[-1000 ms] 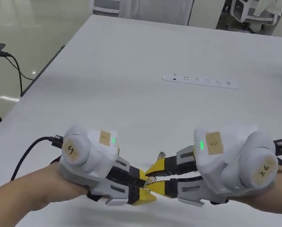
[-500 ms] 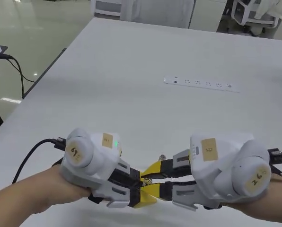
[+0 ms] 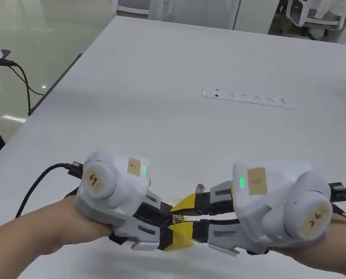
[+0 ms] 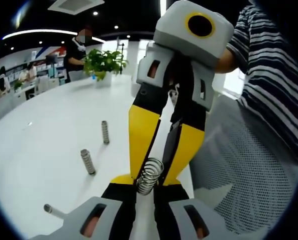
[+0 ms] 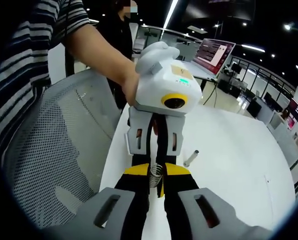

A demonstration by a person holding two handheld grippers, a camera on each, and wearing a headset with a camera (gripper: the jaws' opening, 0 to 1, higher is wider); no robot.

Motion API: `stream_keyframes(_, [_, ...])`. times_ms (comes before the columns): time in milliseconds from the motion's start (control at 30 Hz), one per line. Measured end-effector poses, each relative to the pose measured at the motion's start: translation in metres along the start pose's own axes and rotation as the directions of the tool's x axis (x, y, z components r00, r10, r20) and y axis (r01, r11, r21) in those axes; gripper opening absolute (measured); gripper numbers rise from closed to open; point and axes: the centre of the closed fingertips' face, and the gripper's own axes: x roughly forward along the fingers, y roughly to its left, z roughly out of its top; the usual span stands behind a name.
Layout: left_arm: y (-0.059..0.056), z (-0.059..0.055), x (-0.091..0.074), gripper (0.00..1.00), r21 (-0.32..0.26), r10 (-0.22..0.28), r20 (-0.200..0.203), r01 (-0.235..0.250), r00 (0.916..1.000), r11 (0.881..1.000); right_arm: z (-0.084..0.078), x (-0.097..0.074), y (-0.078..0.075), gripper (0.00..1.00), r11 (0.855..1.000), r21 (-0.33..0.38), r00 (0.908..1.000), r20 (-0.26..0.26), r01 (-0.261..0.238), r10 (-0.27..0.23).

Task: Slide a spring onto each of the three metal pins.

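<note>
Left gripper (image 3: 174,229) and right gripper (image 3: 186,214) nose to nose at the near edge of the white tabletop (image 3: 161,104), with one little spring (image 3: 177,219) caught right between them. In the left gripper view, own black fingers (image 4: 120,201) squeezed narrow on the near end of that spring, plus the other gripper's yellow fingers (image 4: 144,135) hugging the coils from both sides. Same deal in the right gripper view: fingers narrow, spring upright between the yellow tips. Beyond that, one sleeved pin (image 4: 105,132) and a second sleeved pin (image 4: 87,161), both upright with coils on, and a bare pin (image 4: 53,210) near them. Power strip (image 3: 247,97) way off on the far side.
</note>
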Motion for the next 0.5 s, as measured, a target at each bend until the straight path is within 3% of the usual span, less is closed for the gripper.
stream_keyframes(500, [0.012,0.007,-0.007,0.06,-0.014,0.027,0.032,-0.026,0.9991,1.0,0.004,-0.003,-0.012,0.07,1.0,0.008,0.9997,-0.002,0.025,-0.025])
